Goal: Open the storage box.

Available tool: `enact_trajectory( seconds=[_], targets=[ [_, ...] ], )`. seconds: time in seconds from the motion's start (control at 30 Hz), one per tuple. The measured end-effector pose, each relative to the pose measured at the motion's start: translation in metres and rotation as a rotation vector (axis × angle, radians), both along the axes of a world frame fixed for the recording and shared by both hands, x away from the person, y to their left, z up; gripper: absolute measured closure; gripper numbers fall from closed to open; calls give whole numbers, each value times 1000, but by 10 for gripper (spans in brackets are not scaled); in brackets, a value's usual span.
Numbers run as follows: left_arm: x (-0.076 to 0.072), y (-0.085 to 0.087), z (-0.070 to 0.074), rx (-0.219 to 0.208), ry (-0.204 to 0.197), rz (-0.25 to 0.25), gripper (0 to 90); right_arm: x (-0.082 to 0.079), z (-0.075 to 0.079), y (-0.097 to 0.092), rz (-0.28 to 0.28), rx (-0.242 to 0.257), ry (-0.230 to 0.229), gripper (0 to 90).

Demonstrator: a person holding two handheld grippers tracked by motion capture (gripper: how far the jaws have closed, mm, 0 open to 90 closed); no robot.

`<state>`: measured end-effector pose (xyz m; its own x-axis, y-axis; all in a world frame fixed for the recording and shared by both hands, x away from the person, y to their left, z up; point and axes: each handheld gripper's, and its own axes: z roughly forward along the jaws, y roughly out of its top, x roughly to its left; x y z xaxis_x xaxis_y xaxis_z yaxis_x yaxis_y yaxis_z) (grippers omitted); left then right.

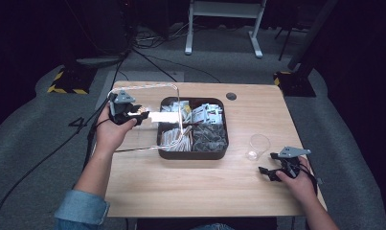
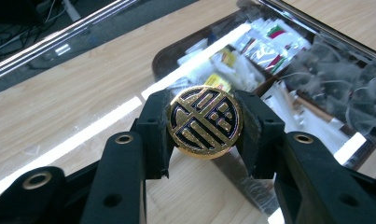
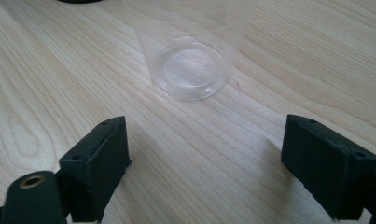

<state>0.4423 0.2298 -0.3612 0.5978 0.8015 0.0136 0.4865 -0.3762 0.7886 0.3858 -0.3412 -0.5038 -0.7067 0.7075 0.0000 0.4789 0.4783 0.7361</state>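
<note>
Left of tray (image 1: 193,152), left gripper (image 2: 205,122) clamps lid knob (image 2: 205,122); right gripper (image 3: 205,154) wide

— What am I working on here?

— A light wooden table (image 1: 190,182) with pale grain; near its far edge I see a small dark round grommet (image 1: 231,96) set in the top.

— And what sits on it?

— A dark brown tray (image 1: 193,154) with rounded corners, near the middle, split into compartments holding white packets and grey bits; a clear plastic cup (image 1: 258,145) stands upright to its right, apart from the tray; bare wood lies nearer me.
</note>
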Motion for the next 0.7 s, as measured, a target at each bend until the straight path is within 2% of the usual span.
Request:
enact_trajectory(
  seconds=[0.1, 0.17, 0.33, 0.5, 0.7],
  targets=[
    [1, 8, -3, 17, 0, 10, 584, 0, 0, 0, 0, 0, 0, 151],
    [2, 13, -6, 12, 5, 23, 584, 0, 0, 0, 0, 0, 0, 151],
    [7, 29, -17, 26, 29, 57, 584, 0, 0, 0, 0, 0, 0, 151],
    [9, 43, -29, 34, 34, 67, 584, 0, 0, 0, 0, 0, 0, 151],
    [8, 59, -36, 41, 45, 88, 585, 0, 0, 0, 0, 0, 0, 151]
  ],
)
